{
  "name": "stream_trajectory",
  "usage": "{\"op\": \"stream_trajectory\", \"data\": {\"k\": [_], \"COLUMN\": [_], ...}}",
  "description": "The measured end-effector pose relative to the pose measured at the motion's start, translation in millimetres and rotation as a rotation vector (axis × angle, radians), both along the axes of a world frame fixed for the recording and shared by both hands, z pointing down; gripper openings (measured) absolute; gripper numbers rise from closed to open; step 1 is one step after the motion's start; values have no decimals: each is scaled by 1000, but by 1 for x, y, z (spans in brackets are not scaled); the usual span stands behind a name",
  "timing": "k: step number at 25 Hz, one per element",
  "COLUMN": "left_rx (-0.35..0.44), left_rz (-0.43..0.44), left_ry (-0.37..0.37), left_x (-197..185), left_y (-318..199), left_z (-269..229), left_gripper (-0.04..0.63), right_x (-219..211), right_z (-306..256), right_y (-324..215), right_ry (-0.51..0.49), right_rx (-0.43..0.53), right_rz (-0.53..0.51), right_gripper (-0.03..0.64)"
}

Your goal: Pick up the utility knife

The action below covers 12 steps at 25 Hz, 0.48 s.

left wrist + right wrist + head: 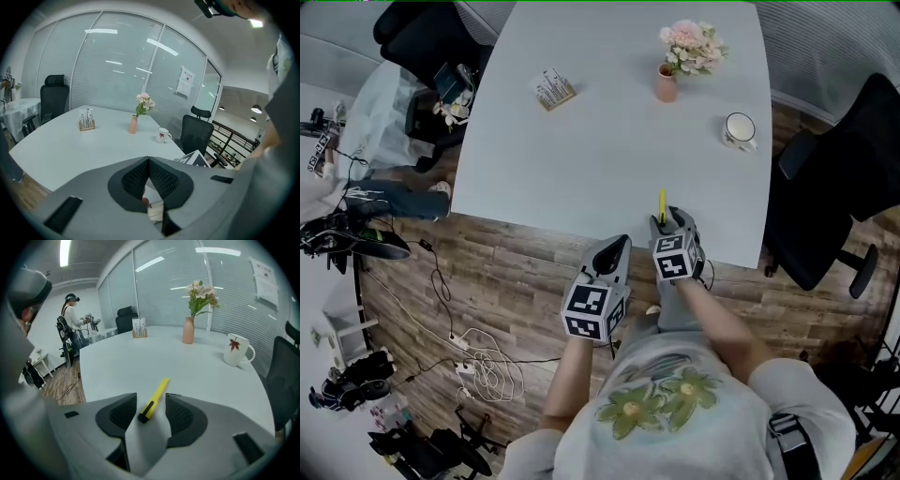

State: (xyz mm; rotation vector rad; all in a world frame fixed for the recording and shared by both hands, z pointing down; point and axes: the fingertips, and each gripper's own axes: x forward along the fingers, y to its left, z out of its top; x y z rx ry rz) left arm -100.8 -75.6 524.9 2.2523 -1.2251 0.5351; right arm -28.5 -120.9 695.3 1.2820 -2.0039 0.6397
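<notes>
Utility knife (157,394): yellow, flat on white table (600,150), near its lower edge in head view. Dark butt end lies between jaws of right gripper (667,219). Those jaws spread either side of knife, not pressing it. Left gripper (149,163): lower centre of head view, off table edge, jaws pressed together. Mug (739,130) and flower vase (667,84) upper right.

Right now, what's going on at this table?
A person holds two hand-held grippers at a white table. The right hand-held gripper is open, its jaws either side of the yellow utility knife, which lies near the table's edge, not yet clamped. The left hand-held gripper is shut and empty, just off the table.
</notes>
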Motion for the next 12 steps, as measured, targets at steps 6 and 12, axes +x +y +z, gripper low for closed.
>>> {"op": "stream_trajectory", "data": {"k": [6, 12], "left_rx": [-13, -26], "left_rz": [3, 7], "left_ry": [0, 5], "left_x": [-1, 3], "left_y": [-2, -2], "left_z": [3, 6], "left_gripper": [2, 2], "right_x": [4, 12], "right_z": [7, 6], "right_y": [1, -1], "right_ry": [28, 55], "right_rx": [-3, 15], "right_rz": [-5, -11], "right_gripper": [168, 99]}}
